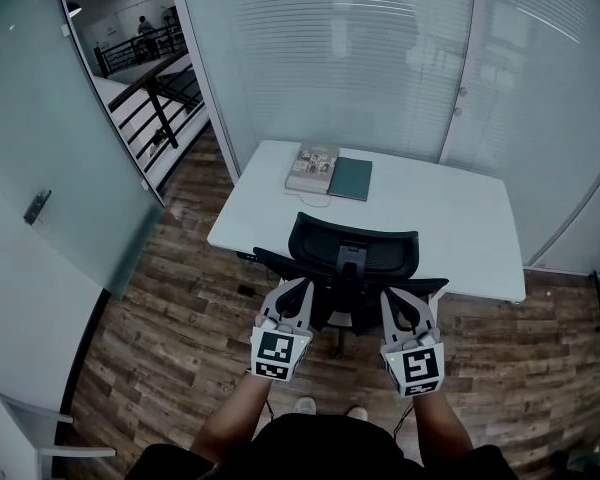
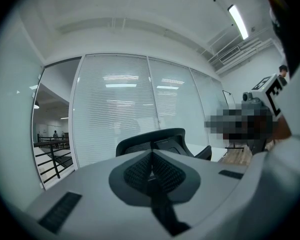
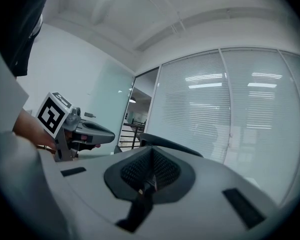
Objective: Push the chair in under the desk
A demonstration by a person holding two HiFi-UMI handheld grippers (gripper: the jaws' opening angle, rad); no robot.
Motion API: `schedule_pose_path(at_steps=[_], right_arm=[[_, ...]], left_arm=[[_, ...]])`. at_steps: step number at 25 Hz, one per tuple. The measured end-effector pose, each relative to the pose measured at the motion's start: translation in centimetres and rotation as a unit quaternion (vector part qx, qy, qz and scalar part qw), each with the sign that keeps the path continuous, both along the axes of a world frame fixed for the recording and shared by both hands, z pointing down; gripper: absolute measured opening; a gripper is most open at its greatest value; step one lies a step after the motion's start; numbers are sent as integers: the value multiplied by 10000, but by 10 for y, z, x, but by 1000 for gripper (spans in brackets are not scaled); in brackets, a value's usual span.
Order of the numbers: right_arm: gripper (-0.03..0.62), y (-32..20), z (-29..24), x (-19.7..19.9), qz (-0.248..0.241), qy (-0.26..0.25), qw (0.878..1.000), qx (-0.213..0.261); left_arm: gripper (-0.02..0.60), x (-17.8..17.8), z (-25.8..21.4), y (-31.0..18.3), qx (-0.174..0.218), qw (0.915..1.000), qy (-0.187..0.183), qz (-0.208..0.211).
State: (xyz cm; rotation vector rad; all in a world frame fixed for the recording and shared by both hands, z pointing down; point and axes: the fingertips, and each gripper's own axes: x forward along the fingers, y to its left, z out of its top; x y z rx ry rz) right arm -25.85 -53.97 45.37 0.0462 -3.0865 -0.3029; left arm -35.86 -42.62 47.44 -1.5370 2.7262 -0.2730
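Observation:
A black mesh-backed office chair [image 1: 355, 250] stands in front of the white desk [image 1: 460, 230], its seat partly under the desk's front edge. My left gripper [image 1: 299, 292] is shut and empty, just behind the chair's left side. My right gripper [image 1: 394, 304] is shut too, behind its right armrest. Contact with the chair cannot be told. In the left gripper view the closed jaws [image 2: 151, 155] point at the backrest [image 2: 155, 139] a little way ahead. The right gripper view shows its closed jaws [image 3: 151, 153] below the backrest's top edge [image 3: 172, 145].
A book [image 1: 312, 168] and a green notebook [image 1: 351, 178] lie at the desk's far edge. Frosted glass walls [image 1: 360, 58] with blinds stand behind the desk, and a glass partition [image 1: 50, 168] is at the left. The floor [image 1: 170, 338] is wood plank.

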Motion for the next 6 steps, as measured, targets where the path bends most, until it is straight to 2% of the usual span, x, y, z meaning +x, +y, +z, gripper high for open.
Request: schedule_pose_path(at_steps=[6], right_arm=[[2,-2,5,-6,-4,-28,10000,-67]], left_arm=[[15,-1,5,-3,-76,10000,6,-34]])
